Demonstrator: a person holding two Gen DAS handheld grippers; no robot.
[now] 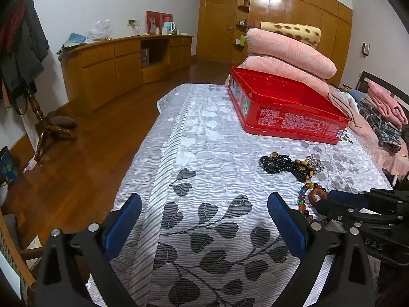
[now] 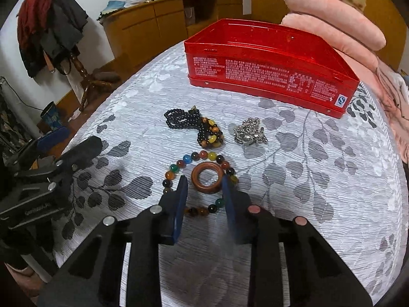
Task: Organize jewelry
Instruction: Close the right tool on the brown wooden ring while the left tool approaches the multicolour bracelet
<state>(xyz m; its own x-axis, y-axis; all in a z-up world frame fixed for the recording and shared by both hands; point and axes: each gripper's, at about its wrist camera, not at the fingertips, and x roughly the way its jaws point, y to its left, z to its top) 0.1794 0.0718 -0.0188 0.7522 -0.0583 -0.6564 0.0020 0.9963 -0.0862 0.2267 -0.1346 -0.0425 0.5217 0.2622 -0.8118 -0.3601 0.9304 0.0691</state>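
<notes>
Gripping: my right gripper (image 2: pixel 204 183) pinches the wooden ring (image 2: pixel 206 178) at its 12 o'clock.
Lift: red tin (image 2: pixel 268 69) further along 12.
Idle: left gripper (image 1: pixel 204 204) spread, empty, farther off.

We see the bed (image 2: pixel 306 179) bearing everything. The tin (image 2: pixel 268 69) sits at the far side, with pillows (image 2: pixel 332 25) stacked behind it to the right. Before the tin lie the bead strand (image 2: pixel 189 125) on the left and the chain pile (image 2: pixel 249 131) just to its right, apart from it. Nearer us lies the bracelet (image 2: pixel 202 157), and the ring (image 2: pixel 207 177) rests inside its loop. The right gripper (image 2: pixel 204 186) flanks the ring, one finger on either side. The left gripper (image 1: pixel 204 217) stands over bare bedcover, left of the bracelet. Beyond the bed, a cabinet (image 1: pixel 115 66) lines the far wall.
</notes>
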